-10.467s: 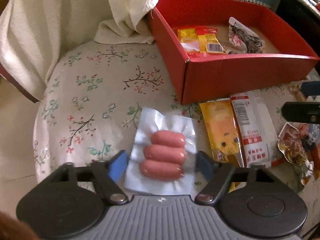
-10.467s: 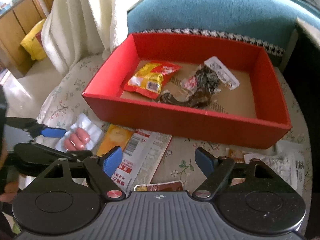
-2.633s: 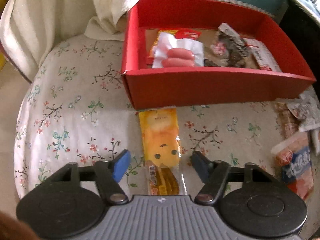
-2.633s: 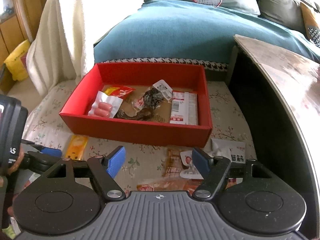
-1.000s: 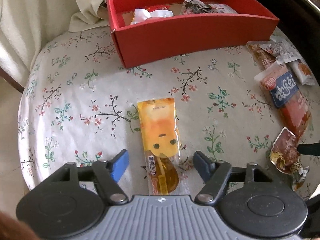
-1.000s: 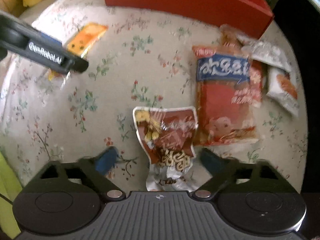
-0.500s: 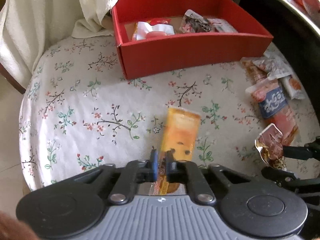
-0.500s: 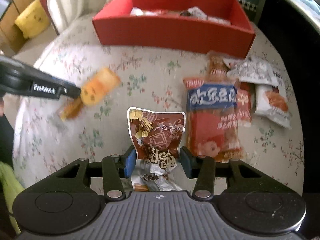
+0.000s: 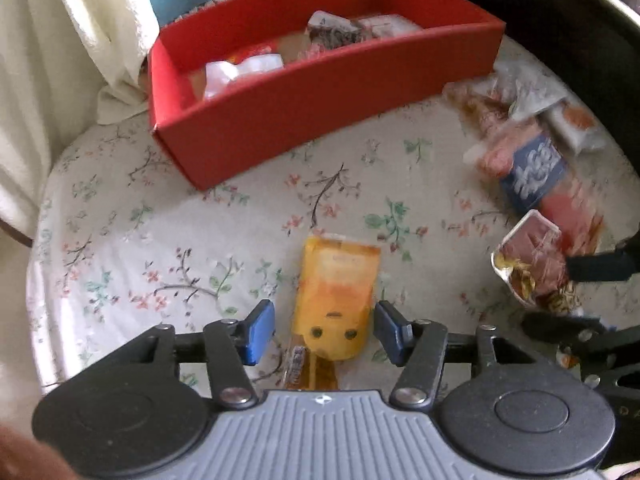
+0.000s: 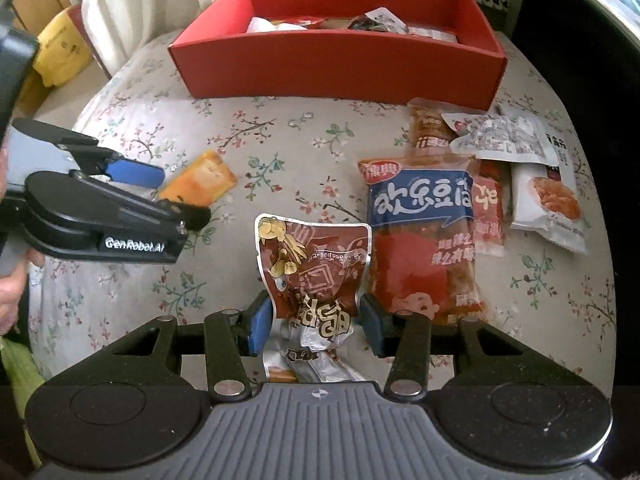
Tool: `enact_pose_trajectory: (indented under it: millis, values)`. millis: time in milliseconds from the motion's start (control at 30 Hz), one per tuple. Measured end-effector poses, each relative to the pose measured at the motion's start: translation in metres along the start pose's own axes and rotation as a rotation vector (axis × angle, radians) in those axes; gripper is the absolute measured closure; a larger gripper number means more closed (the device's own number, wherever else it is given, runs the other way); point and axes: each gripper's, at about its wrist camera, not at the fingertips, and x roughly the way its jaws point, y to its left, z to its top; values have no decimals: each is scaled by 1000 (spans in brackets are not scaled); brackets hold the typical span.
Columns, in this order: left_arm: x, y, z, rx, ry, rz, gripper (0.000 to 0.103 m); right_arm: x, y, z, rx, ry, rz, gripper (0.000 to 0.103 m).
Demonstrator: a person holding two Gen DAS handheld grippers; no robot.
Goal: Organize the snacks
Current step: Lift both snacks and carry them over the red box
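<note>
Red box (image 10: 344,76) at upper centre of right wrist frame, holding several snack packets. Left gripper (image 9: 323,332) opening, orange packet (image 9: 336,300) between its separated pads, lower centre. Right gripper (image 10: 316,328) clamped on brown packet (image 10: 316,264).

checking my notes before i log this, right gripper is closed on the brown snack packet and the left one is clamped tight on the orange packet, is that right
Not quite. The left gripper is not clamped: in the left wrist view its jaws are opening, and the orange packet sits between the blue pads with a gap on each side. The rest holds: the right wrist view shows the right gripper closed on the brown snack packet.
</note>
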Motion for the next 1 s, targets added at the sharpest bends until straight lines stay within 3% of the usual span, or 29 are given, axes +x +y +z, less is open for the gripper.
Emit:
enact_pose_trajectory:
  millis: [33, 167, 500, 1000]
  values:
    - [-1, 4, 1, -26, 14, -25, 68, -1, -1, -1, 5, -2, 6, 48]
    - [-5, 11, -2, -52, 39, -18, 80, -6, -3, 1, 22, -21, 11, 48]
    - [-29, 20, 9, -101, -39, -67, 82, -18, -3, 15, 32, -82, 12, 48]
    - [-53, 23, 44, -126, -179, -108, 83, -49, -19, 52, 83, -251, -28, 48]
